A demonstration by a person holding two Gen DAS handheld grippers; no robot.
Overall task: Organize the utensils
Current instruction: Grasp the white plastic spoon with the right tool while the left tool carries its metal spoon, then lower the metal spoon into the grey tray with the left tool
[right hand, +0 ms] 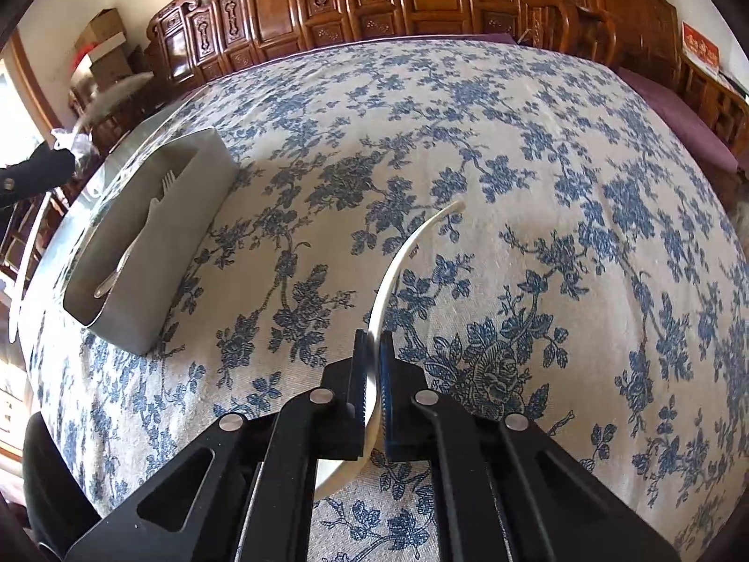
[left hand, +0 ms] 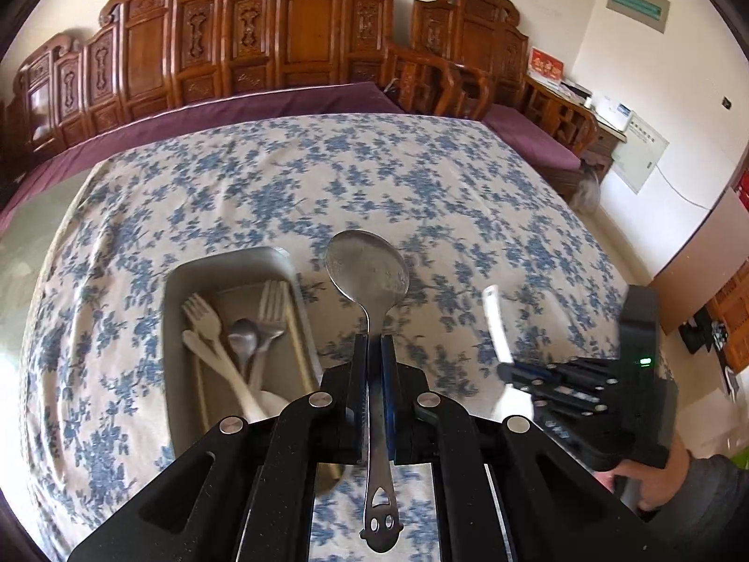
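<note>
- While each claw carries one utensil, the sorting looks well along, by my reading: the grey tray [left hand: 224, 276] on the counter [left hand: 421, 178] already holds several pieces.
- In the tray, the left wrist view shows pale forks [left hand: 201, 314], a small metal spoon [left hand: 243, 332], a white spoon lying low, and what seem to be chopsticks [left hand: 299, 342] along the right wall; motion blur keeps an exact count out of reach.
- The left claw [left hand: 374, 374] is clamped on the handle of a large metal spoon [left hand: 367, 271], bowl forward, raised just right of the tray and not yet inside it.
- The right claw [right hand: 373, 374] is clamped on a white spoon [right hand: 402, 253], its thin handle curving ahead over the flowered cloth, well apart from the tray.
- What remains, as far as shown: both held spoons need to go into the tray. No other loose utensil appears on the cloth.
</note>
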